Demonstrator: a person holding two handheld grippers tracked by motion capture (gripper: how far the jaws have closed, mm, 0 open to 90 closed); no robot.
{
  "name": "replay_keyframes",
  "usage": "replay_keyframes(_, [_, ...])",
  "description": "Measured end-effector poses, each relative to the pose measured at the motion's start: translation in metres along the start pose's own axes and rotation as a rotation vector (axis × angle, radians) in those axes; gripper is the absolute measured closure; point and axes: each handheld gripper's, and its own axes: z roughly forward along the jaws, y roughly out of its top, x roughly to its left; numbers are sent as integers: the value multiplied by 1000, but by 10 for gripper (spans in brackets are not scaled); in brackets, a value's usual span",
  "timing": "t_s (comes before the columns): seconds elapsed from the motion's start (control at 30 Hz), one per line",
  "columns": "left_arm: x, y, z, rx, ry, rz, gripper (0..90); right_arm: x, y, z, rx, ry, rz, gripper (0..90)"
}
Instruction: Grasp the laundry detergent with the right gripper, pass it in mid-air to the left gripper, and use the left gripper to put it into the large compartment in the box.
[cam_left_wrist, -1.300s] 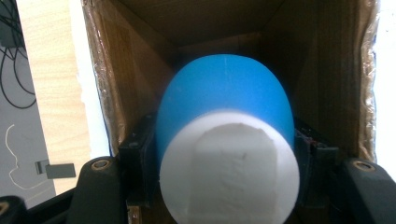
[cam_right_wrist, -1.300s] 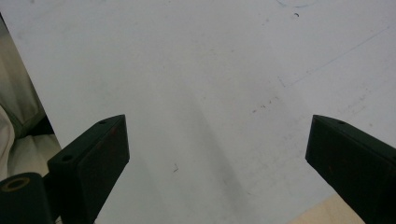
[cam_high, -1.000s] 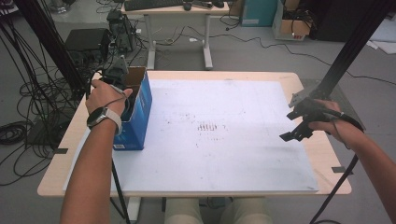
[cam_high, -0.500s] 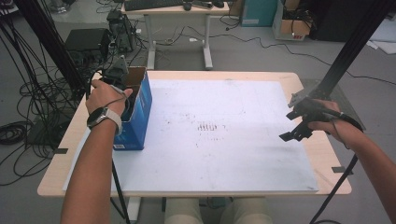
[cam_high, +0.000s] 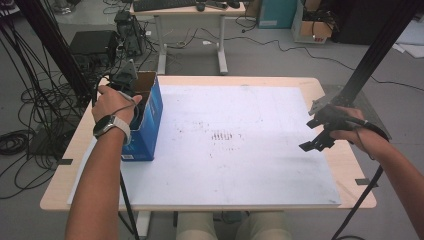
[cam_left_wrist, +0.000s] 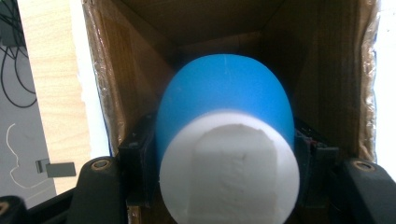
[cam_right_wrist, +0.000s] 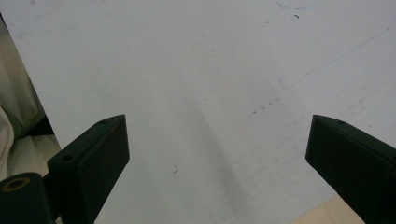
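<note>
Overhead, you sat at a tabletop of pale wood, most of it covered by a white board with faint dark scuffs near its middle. An open blue box with brown cardboard inside stood on the board's left edge, toward the far corner.

Your left hand, with a watch on the wrist, reached over the box's open top, and the left tongs pointed down into it. In the left gripper view, those tongs were closed on a blue cup with a white base, one black jaw pressed against each side of it. The cup's white base faced the camera and its rounded blue body pointed deeper into the box, between the cardboard walls. Whether the cup touched the box floor could not be told.

Your right hand held the right tongs above the board's right edge, well apart from the box. In the right gripper view, the right tongs stood wide open with nothing between the jaws, over the bare white board.

Beyond the tabletop, on the grey floor, lay tangled black cables at the left, and a second desk stood farther back.
</note>
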Motion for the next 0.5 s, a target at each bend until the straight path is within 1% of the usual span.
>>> replay_keyframes(0.5, [0, 0, 0, -1, 1, 2, 374, 0, 0, 1, -2, 0, 2, 61])
